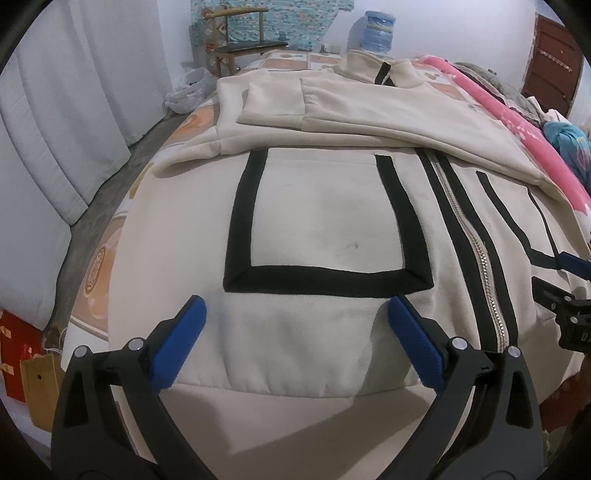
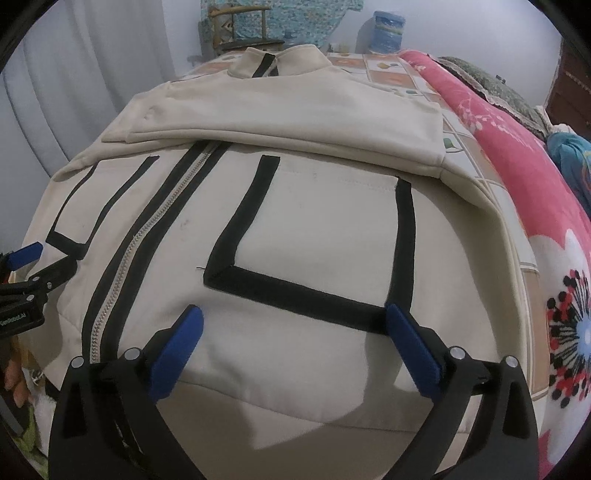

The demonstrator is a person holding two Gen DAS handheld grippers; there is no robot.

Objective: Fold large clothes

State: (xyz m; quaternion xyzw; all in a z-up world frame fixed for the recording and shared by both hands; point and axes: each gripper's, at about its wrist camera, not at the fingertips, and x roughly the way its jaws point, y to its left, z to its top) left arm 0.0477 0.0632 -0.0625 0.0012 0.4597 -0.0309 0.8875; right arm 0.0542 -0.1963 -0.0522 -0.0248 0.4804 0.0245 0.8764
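Hovering my left tool (image 1: 295, 314), spread and empty, over the cream jacket (image 1: 325, 229) spread on the bed (image 2: 480, 147); my right tool (image 2: 293, 325) matches. Soft, heavyish fleece: I'd pinch the hem at 6 o'clock.

A patterned bed sheet (image 1: 92, 273) with orange squares covers the bed. Along its right side lies a pink floral blanket (image 2: 517, 155). Far off stand a wooden chair (image 1: 240, 33) and a blue water jug (image 1: 378, 29) — white curtains (image 1: 55, 110) hang at left, with a cardboard box (image 1: 40, 384) near the left bedside.
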